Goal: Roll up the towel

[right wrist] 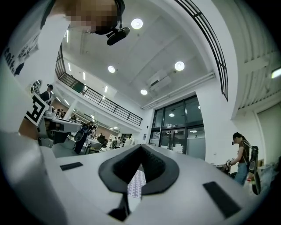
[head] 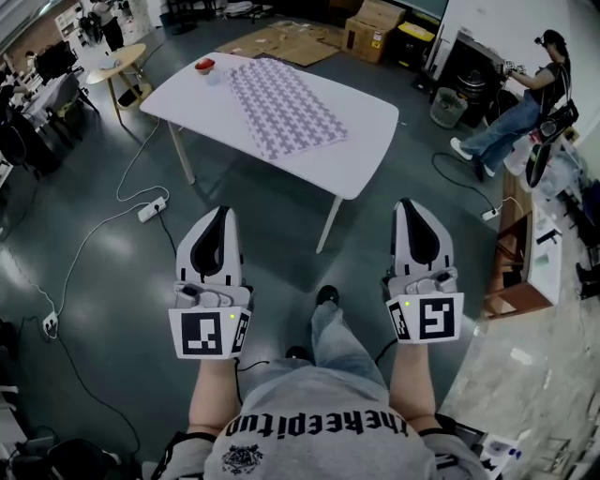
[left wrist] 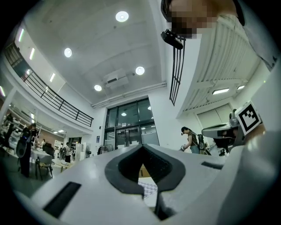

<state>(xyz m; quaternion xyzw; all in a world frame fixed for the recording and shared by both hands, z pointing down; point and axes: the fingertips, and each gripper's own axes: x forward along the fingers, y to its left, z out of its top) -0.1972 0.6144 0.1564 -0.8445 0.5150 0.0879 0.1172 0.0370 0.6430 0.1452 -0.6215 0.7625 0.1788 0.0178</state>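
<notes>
A purple-and-white patterned towel [head: 286, 108] lies spread flat on a white table [head: 366, 150] some way ahead of me. My left gripper [head: 218, 217] and right gripper [head: 410, 208] are held side by side over the dark floor, well short of the table, both shut and empty. A sliver of the towel [left wrist: 150, 189] shows through the gap behind the left jaws in the left gripper view. The right gripper view shows another strip of the towel [right wrist: 137, 182] the same way. Both gripper views point slightly upward at the ceiling.
A red object [head: 204, 65] sits at the table's far left corner. A white cable with a power strip [head: 152, 209] runs over the floor left of the table. A person [head: 520, 98] sits at the right; cardboard boxes [head: 373, 23] stand behind the table.
</notes>
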